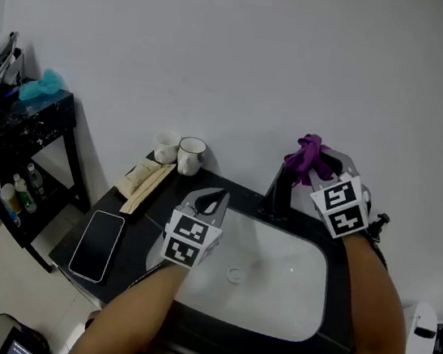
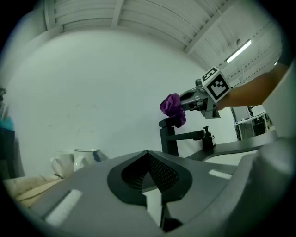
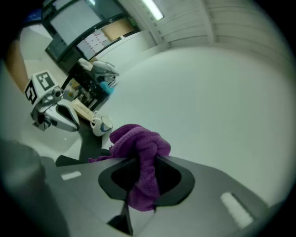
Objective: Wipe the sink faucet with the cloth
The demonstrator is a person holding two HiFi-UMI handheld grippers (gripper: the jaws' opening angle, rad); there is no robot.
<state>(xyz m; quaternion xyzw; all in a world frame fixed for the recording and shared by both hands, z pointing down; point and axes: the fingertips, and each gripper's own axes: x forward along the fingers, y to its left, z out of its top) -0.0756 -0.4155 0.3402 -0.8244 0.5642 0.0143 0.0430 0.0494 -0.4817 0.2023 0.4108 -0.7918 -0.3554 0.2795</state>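
Note:
The black faucet (image 1: 278, 192) stands at the back rim of the white sink (image 1: 294, 297). My right gripper (image 1: 311, 165) is shut on a bunched purple cloth (image 1: 310, 153), which rests at the faucet's top. In the right gripper view the cloth (image 3: 138, 143) bulges out between the jaws, with the faucet (image 3: 90, 144) just beyond. My left gripper (image 1: 215, 200) hovers over the sink's left rim, shut, with nothing in it. The left gripper view shows the faucet (image 2: 169, 139) ahead, with the cloth (image 2: 173, 108) on top of it.
Two white mugs (image 1: 180, 152) stand at the back left of the black counter (image 1: 136, 234). A beige packet (image 1: 144, 179) and a phone (image 1: 97, 245) lie left of the sink. A black shelf (image 1: 22, 144) stands at far left. A small black dispenser (image 1: 377, 224) sits right of the faucet.

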